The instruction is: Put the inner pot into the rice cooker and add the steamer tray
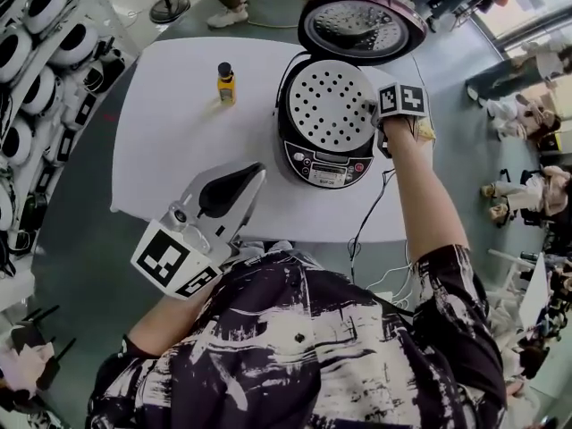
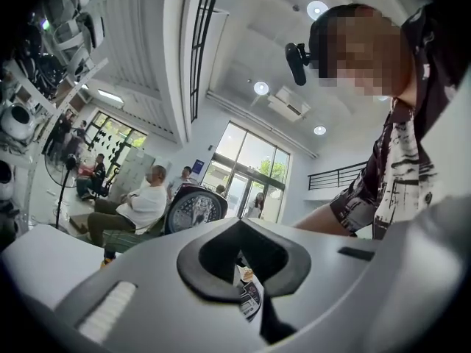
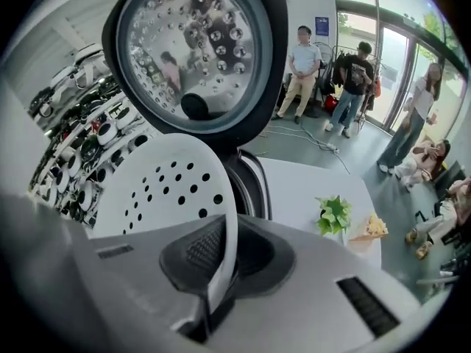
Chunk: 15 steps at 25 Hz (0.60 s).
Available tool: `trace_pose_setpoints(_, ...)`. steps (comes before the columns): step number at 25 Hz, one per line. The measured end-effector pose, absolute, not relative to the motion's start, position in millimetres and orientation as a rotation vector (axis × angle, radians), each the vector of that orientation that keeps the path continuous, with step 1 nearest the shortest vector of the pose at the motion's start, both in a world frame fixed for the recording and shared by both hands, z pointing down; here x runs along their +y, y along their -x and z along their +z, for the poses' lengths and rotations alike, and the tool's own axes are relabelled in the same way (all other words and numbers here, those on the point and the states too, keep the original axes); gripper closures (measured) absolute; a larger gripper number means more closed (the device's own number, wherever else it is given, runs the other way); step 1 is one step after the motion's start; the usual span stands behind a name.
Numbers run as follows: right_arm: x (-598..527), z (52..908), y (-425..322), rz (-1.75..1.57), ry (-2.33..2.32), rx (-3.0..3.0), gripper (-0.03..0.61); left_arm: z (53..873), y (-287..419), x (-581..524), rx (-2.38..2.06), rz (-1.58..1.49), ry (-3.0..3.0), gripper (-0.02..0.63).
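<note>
The rice cooker [image 1: 326, 161] stands on the white table with its lid [image 1: 357, 23] swung up. A white steamer tray [image 1: 332, 105] with many holes lies over the cooker's mouth and hides what is inside. My right gripper [image 1: 375, 114] is shut on the tray's right rim. In the right gripper view the tray [image 3: 165, 190] runs between the jaws of the right gripper [image 3: 219, 252], under the lid [image 3: 193, 50]. My left gripper [image 1: 257, 172] hovers by the table's front edge, shut and holding nothing, left of the cooker. In its own view the left gripper [image 2: 246, 271] points at the cooker lid [image 2: 193, 208].
A small yellow bottle [image 1: 226, 82] stands on the table [image 1: 174, 141] behind and left of the cooker. The cooker's black cable [image 1: 366, 226] drops over the front edge. A small green plant [image 3: 335, 213] sits on the table's right side. People sit and stand beyond the table.
</note>
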State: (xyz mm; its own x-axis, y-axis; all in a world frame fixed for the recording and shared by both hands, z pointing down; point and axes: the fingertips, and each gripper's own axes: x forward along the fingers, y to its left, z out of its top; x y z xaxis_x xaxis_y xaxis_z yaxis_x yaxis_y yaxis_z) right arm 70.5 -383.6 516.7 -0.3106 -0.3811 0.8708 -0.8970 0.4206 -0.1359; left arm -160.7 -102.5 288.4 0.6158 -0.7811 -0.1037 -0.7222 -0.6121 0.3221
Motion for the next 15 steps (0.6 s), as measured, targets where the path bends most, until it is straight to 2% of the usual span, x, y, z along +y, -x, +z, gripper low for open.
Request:
trace_pose_setpoints(6,-384,529,-72,0.743,-1.132,-1.808,0.577,290,172,-105,-1.237,-0.356,-2.585,0.609)
trace_pose_setpoints(15,-380,528,-62,0.375,-1.072,-1.771,0.557,289,166,-110,-1.186,-0.350,-2.605,0.609)
